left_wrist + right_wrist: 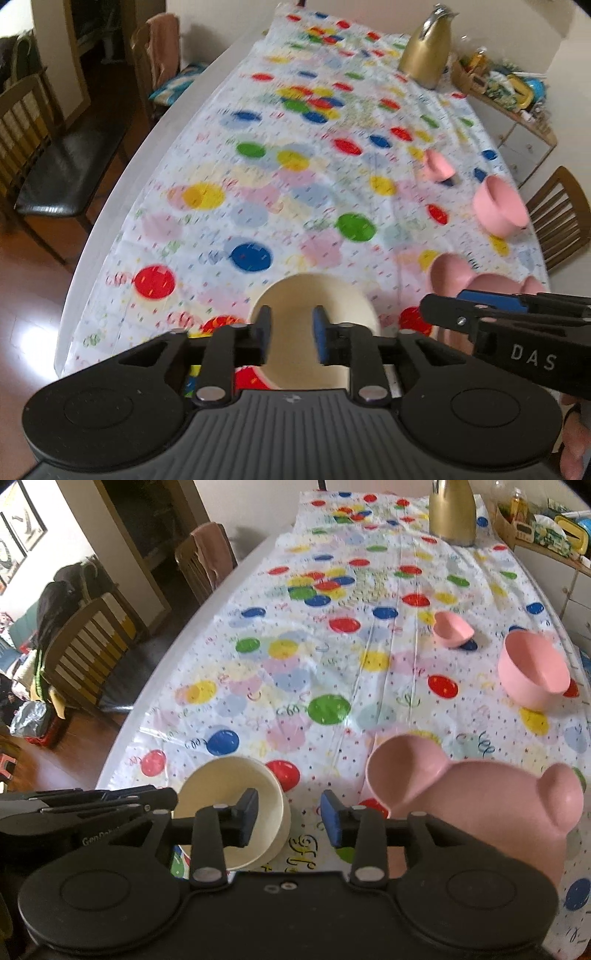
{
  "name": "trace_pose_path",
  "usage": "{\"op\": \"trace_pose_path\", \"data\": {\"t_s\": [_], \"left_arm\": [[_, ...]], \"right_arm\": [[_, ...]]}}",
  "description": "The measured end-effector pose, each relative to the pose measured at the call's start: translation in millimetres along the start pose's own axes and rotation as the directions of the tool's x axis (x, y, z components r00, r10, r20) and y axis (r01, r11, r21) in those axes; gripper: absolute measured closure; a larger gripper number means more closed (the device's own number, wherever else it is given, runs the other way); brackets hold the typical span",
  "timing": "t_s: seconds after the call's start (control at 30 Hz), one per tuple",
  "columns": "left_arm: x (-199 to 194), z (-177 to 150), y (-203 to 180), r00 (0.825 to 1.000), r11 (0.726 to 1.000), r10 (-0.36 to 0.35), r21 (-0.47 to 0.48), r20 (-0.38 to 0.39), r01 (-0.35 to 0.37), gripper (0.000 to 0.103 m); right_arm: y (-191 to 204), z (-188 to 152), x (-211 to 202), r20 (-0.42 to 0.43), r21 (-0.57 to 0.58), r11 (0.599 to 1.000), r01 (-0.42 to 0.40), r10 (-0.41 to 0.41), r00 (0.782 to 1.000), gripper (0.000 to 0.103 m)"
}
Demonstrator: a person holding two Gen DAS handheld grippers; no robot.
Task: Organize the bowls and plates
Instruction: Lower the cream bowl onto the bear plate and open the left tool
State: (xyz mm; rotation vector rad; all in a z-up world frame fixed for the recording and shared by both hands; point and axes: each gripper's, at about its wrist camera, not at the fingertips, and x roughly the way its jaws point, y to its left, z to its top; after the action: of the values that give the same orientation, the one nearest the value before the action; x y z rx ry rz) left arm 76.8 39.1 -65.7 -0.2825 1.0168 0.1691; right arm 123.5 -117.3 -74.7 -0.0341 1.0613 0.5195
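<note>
With the cream bowl [314, 325] nested low in frame, left gripper [291, 338] and right gripper [289, 821] hover spread, empty, freeing them for the pink bowls.

Right gripper [289, 821] jaws apart, empty, above dotted tablecloth [332, 664]. Cream round bowl [229, 794] lower left; pink bear-shaped plate [480, 797] lower right; two pink bowls beyond.

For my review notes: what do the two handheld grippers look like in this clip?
Both are matte black plastic. The left gripper and right gripper each have two black fingers faced with blue pads, hinged on linkage arms with silver rivets, between two round housings. A ribbed grey panel sits behind the left one. White lettering "DAS" marks the right gripper's side. No cables or sleeves show.
</note>
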Motion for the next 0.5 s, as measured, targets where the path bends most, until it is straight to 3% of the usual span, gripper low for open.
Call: {"op": "trace_pose_path", "data": {"t_s": [0.03, 0.1, 0.5], "left_arm": [[-2.6, 3.1, -3.3, 1.0, 1.0, -0.004, -0.007, 0.012, 0.004, 0.067], [-7.9, 10.6, -11.5, 0.999, 1.0, -0.012, -0.025, 0.041, 0.013, 0.042], [-2.7, 49.8, -94.3, 0.99, 0.999, -0.055, 0.011, 0.129, 0.054, 0.033]], "right_arm": [[-3.3, 2.3, -3.4, 0.007, -0.005, 1.0, -0.009, 0.009, 1.0, 0.062], [-11.5, 6.4, -9.6, 0.022, -0.005, 1.0, -0.018, 0.018, 1.0, 0.06], [-100.6, 39.8, -49.6, 0.121, -0.02, 1.0, 0.01, -0.008, 0.993, 0.026]]}}
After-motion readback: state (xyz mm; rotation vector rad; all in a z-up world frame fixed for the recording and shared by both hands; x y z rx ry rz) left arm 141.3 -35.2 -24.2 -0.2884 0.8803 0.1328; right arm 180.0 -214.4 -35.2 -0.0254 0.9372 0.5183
